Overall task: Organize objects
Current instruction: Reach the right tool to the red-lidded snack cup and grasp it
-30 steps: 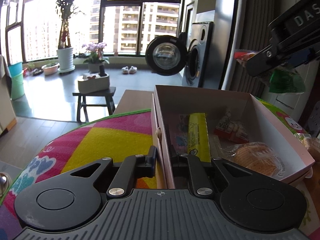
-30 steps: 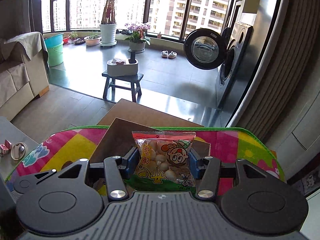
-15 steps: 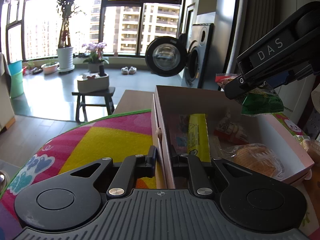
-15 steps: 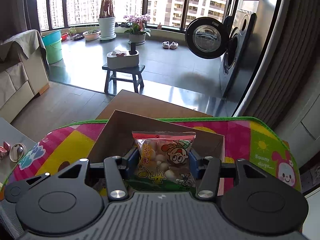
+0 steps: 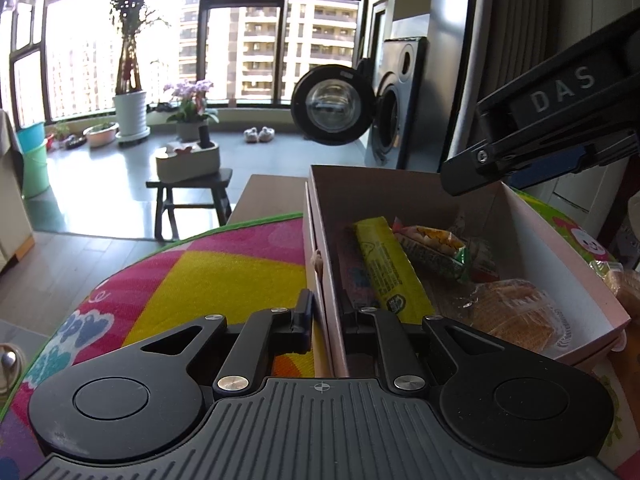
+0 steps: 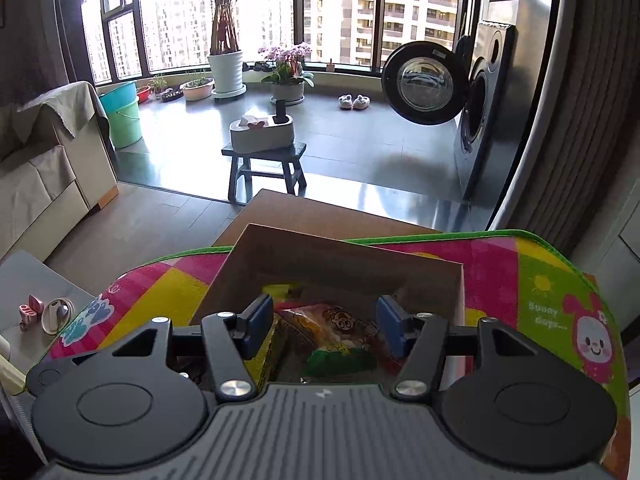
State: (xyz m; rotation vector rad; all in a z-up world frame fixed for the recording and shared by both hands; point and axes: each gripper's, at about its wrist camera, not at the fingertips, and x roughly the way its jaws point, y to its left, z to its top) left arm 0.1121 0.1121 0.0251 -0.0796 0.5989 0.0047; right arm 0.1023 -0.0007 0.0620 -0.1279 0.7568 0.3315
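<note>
The left gripper (image 5: 326, 320) pinches the pink box's (image 5: 560, 240) side wall, while the right gripper (image 6: 322, 326) hangs wide open above the snack bag (image 5: 434, 252) lying inside that box.

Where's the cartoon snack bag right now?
In the left wrist view, the snack bag lies inside the pink box, just right of the yellow packet.

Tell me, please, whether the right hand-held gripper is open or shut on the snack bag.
Open: the right hand-held gripper has its blue pads spread apart, and the printed plastic snack bag lies loose below in the pink cardboard box.
</note>
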